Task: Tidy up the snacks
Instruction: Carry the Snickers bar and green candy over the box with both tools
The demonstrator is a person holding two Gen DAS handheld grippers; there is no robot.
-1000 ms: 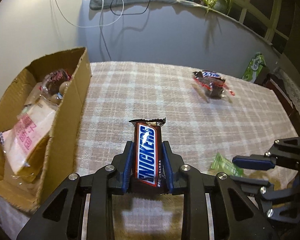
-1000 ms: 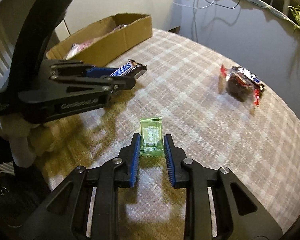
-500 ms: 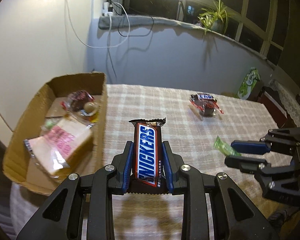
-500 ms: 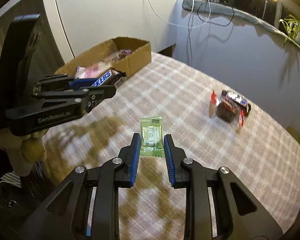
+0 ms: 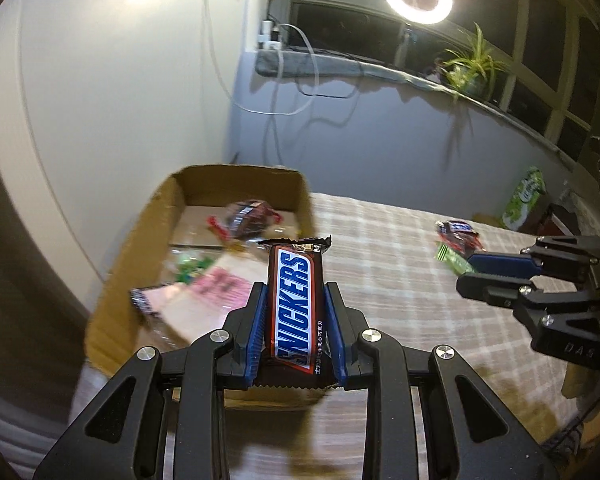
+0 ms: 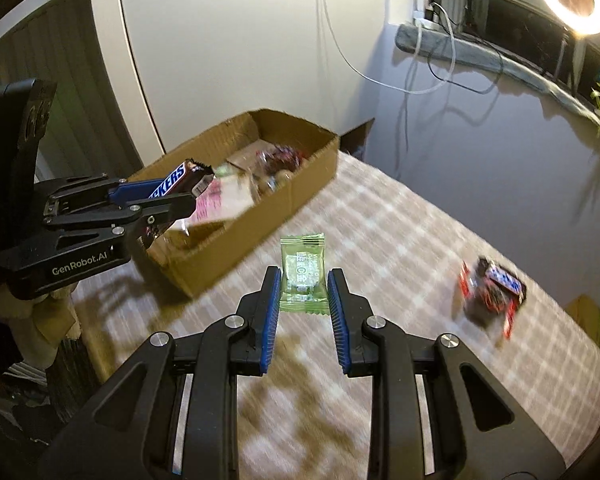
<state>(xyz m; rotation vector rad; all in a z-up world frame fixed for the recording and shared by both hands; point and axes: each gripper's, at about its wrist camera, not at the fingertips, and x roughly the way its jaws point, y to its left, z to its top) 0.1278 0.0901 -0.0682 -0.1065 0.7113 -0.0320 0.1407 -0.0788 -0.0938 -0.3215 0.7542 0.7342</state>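
Snickers bar is clamped lengthwise between the blue pads of the left gripper, logo side up, one crimped end sticking out past the fingertips. It is held above the near end of the cardboard box, probably so it can be dropped in without the box wall being touched. The "SNICKERS" lettering is fully readable; small Chinese print runs along the lower edge, too fine to read.

Green sachet is pinched by its sides in the right gripper, raised clear of the table and aimed roughly at the box's open corner. Its print shows reversed or upside down; only fragments are made out, nothing reliable.

Both items appear to be carried in one trip, likely to save a pass.

The box sits at the table's left edge against the wall and already holds a pink-printed packet and a dark red-trimmed wrapper. One dark wrapped snack with red ends and a blue label is left out on the checked cloth, well apart from the box. "GenRobot.AI" is printed on the left gripper's body.

A green carton stands beyond the far table edge.
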